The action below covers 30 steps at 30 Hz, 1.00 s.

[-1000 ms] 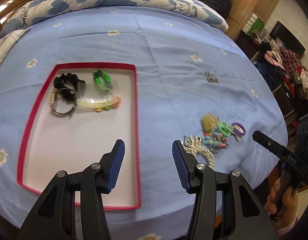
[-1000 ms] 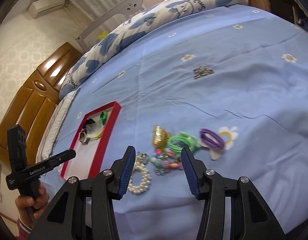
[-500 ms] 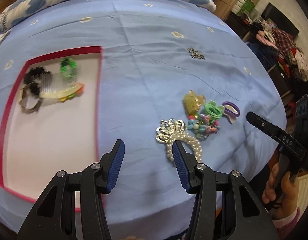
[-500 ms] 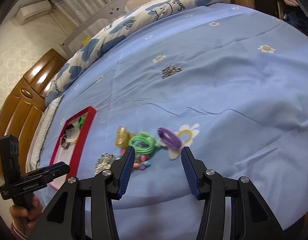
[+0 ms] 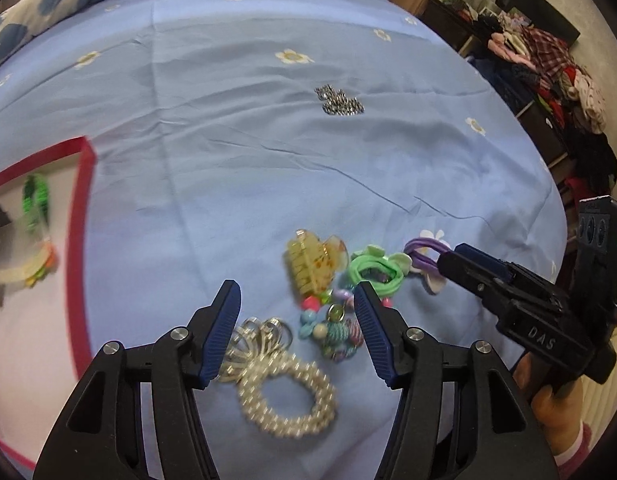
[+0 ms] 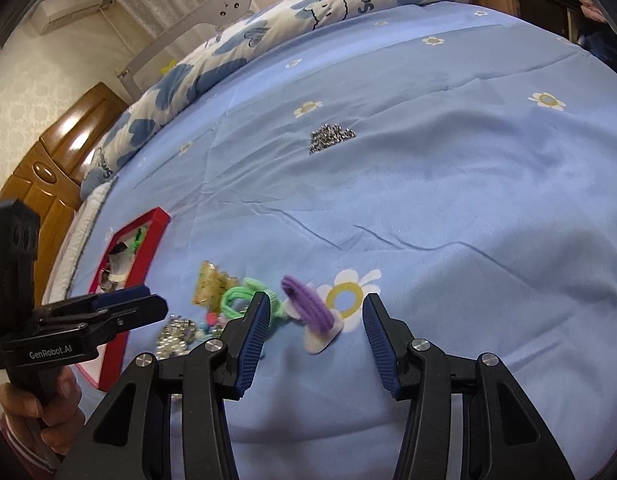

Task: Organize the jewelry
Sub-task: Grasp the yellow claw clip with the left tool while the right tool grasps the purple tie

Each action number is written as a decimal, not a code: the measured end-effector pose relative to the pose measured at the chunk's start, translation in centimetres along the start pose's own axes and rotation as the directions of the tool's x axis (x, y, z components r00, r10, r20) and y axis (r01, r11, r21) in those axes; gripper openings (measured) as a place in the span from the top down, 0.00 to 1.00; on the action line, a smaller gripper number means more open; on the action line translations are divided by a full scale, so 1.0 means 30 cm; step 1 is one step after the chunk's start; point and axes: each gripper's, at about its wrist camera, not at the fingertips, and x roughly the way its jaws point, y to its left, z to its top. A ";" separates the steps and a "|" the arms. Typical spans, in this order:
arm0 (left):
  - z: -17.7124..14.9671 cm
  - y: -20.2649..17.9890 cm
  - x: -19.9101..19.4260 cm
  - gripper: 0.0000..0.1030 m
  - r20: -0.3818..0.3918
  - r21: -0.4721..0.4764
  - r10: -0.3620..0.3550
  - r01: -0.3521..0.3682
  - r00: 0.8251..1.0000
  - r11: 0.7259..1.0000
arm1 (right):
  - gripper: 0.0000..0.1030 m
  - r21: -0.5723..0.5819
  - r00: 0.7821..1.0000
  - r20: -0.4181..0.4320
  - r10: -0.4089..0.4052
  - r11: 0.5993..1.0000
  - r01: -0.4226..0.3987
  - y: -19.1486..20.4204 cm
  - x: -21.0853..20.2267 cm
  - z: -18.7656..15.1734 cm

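A pile of jewelry lies on the blue bedsheet: a pearl bracelet (image 5: 286, 394) with a silver bow, a beaded piece (image 5: 332, 330), a yellow claw clip (image 5: 312, 264), a green hair tie (image 5: 374, 272) and a purple hair tie (image 5: 424, 250). My left gripper (image 5: 296, 326) is open, low over the bracelet and beads. My right gripper (image 6: 314, 334) is open, with the purple hair tie (image 6: 308, 308) between its fingers. A red-rimmed white tray (image 5: 78, 240) at the left holds a green tie (image 5: 36, 200), a comb and dark pieces.
A small silver chain heap (image 5: 340, 102) lies farther back on the sheet, also in the right wrist view (image 6: 330, 138). A patterned duvet (image 6: 268, 40) and wooden headboard (image 6: 56, 148) are beyond. Clothes and dark furniture (image 5: 548, 80) stand off the bed's right side.
My left gripper has swung right from the tray to over the jewelry pile. My right gripper has moved in until the purple hair tie sits between its fingers. Both stay open.
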 end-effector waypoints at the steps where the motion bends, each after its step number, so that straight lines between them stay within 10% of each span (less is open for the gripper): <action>1: 0.007 -0.004 0.018 0.44 -0.009 -0.001 -0.003 0.003 1.000 1.000 | 0.53 -0.003 1.000 -0.009 -0.001 1.000 0.001 -0.005 0.010 0.001; 6: 0.039 -0.020 0.084 0.44 -0.032 -0.005 -0.004 0.004 0.999 1.000 | 0.91 -0.001 0.999 -0.034 -0.008 1.000 0.008 -0.038 0.036 -0.004; 12: 0.050 0.002 0.124 0.66 -0.049 -0.013 -0.010 0.010 0.999 1.000 | 0.93 0.060 0.999 -0.015 0.032 0.998 -0.031 -0.078 0.003 -0.009; 30: -0.015 0.157 -0.084 0.66 0.082 -0.068 0.019 -0.014 0.996 0.998 | 0.93 0.039 0.991 0.003 0.130 0.991 -0.130 0.067 -0.033 0.006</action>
